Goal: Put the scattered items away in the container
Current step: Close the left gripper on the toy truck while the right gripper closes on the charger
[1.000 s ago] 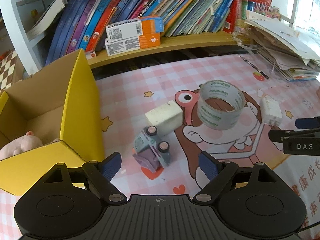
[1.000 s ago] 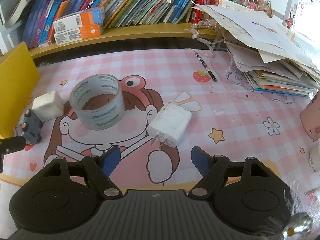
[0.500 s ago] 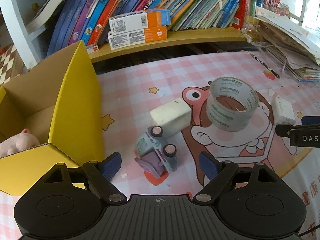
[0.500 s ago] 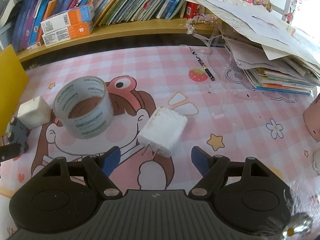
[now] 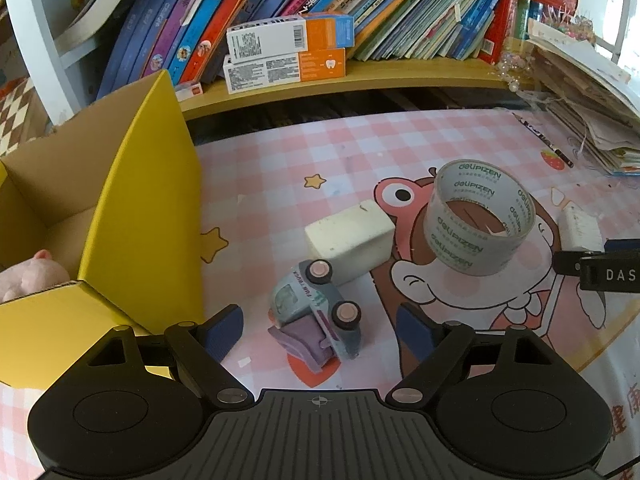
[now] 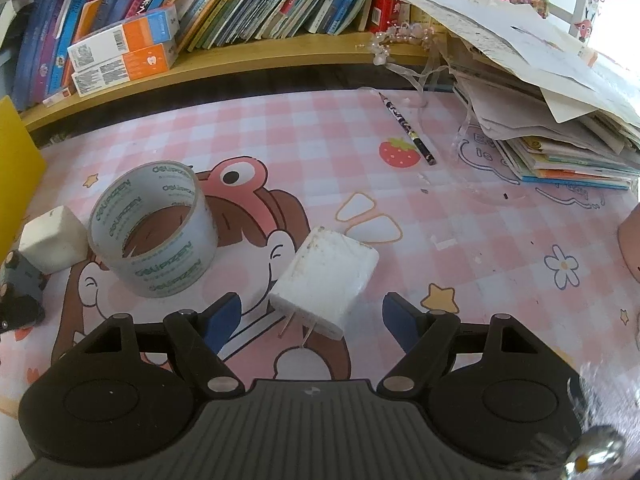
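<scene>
Wide-open left gripper (image 5: 318,334) over tipped toy truck (image 5: 320,306), wide-open right gripper (image 6: 310,322) over charger (image 6: 326,282): best centred before closing.

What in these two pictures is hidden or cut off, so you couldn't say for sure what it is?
- Left wrist view: the yellow box hides most of its inside; only part of a pink plush toy shows.
- Right wrist view: a pink thing is cut by the right edge.
- Right wrist view: the toy truck is half cut off at the left edge.

You see leaning books (image 5: 280,0) on the shelf (image 6: 240,56). A pencil (image 6: 406,128) lies near stacked papers (image 6: 540,100).
</scene>
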